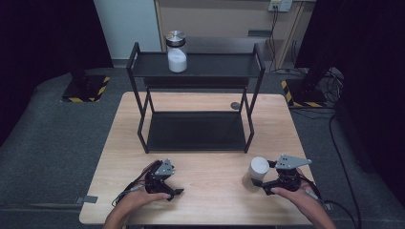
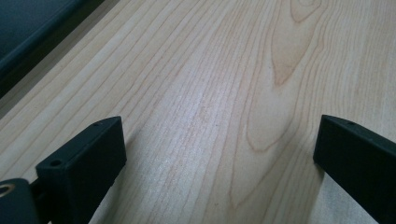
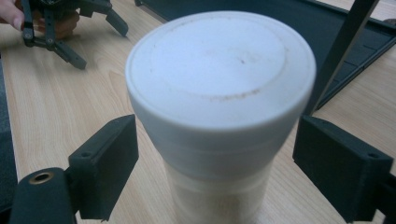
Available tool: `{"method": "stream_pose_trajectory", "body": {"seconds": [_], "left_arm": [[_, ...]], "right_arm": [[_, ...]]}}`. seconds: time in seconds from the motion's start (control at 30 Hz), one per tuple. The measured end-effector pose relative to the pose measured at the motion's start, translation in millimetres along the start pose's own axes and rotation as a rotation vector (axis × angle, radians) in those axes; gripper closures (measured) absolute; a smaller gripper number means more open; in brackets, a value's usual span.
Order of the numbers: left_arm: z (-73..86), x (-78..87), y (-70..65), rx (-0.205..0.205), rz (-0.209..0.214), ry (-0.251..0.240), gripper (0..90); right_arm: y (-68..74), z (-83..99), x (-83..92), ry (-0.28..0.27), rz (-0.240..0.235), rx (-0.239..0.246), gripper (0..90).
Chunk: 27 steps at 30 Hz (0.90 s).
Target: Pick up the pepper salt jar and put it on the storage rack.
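Note:
A white-lidded cylindrical jar (image 1: 258,168) (image 3: 219,70) stands upright on the wooden table (image 1: 210,191) at the front right. My right gripper (image 1: 262,173) (image 3: 215,158) has a jaw on either side of it, just below the lid, and a small gap shows at each pad. My left gripper (image 1: 175,183) (image 2: 219,149) rests open at the front left over bare wood, with nothing between its jaws. It also appears far off in the right gripper view (image 3: 70,28).
A black two-tier metal rack (image 1: 196,71) stands at the back of the table. On its top shelf is a glass jar (image 1: 176,52) with a metal lid and white contents. The lower tray (image 1: 196,131) is bare. Dark floor surrounds the table.

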<state>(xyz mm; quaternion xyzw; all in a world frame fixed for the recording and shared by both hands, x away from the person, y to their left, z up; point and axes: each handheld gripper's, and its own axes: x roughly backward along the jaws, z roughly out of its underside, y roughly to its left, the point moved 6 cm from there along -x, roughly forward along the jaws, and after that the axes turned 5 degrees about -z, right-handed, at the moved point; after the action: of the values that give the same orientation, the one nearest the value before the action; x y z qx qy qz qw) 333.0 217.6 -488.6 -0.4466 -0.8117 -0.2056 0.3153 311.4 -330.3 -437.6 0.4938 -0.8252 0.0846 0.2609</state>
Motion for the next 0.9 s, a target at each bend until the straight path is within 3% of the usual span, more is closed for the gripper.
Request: {"method": "stream_pose_trajectory", "body": {"seconds": [0.43, 0.9], "left_arm": [[0.4, 0.5, -0.2, 0.000, 0.000, 0.000, 1.1], [0.5, 0.6, -0.2, 0.000, 0.000, 0.001, 1.0]], "right_arm": [[1.8, 2.1, -2.4, -0.047, 0.010, -0.004, 32.3], [9.6, 7.5, -2.7, -0.081, 0.053, 0.032, 35.6]]}}
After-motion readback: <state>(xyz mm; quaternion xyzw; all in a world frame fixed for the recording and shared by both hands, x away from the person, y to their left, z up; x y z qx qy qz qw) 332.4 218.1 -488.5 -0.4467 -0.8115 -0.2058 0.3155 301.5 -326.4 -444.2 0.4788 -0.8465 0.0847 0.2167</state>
